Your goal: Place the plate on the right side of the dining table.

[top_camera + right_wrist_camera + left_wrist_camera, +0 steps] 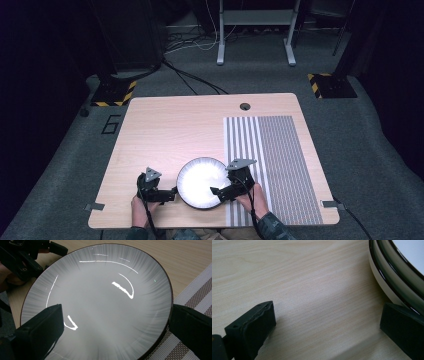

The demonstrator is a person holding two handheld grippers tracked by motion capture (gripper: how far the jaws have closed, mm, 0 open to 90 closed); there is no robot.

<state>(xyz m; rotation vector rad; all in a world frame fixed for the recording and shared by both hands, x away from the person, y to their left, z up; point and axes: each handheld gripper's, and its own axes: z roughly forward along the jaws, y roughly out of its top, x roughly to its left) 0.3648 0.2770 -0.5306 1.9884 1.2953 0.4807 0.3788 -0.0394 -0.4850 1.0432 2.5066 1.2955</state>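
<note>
Two claws flank one plate, which sits near the table's six o'clock edge, its three o'clock rim just over the striped mat. My left gripper waits at the plate's nine o'clock, jaws spread wide, one pad touching the outer wall under the rim. My right gripper is at four o'clock, also spread, one jaw hanging over the glazed face and the other outside the rim; nothing is pinched yet. I judge the plate stiff, fairly heavy, slick and breakable, so the rim is my only hold, one jaw above and one beneath. Bare wood stretches toward twelve o'clock; the near edge is close.
</note>
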